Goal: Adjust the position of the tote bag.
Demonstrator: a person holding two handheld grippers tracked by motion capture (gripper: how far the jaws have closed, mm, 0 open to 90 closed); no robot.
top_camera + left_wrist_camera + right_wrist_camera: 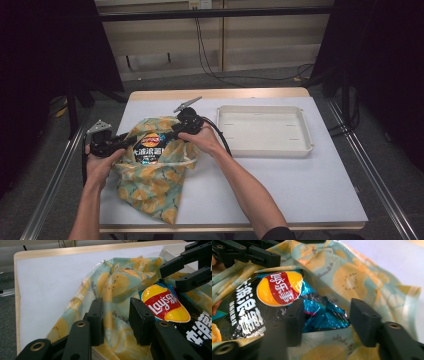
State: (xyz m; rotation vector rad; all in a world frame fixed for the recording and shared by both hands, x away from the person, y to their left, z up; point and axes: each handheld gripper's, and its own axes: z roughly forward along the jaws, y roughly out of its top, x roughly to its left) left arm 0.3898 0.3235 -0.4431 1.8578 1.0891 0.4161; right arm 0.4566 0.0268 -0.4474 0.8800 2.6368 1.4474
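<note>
Chip bag [150, 148], black with a red-and-yellow logo, lies in the mouth of my fruit-print cloth bag [155, 187] at the table's [280, 190] near left, left gripper [124, 142] clamped on the cloth rim, right gripper [172, 134] spread loose around the packet's top corner, white tray [265, 147] beyond.

You have bare surface [280, 180] to pass over in front of the white tray [263, 131] and along the right side. On the left, the crumpled fruit-print bag [152, 187] and the chip packet [150, 148] in its mouth block the way.
</note>
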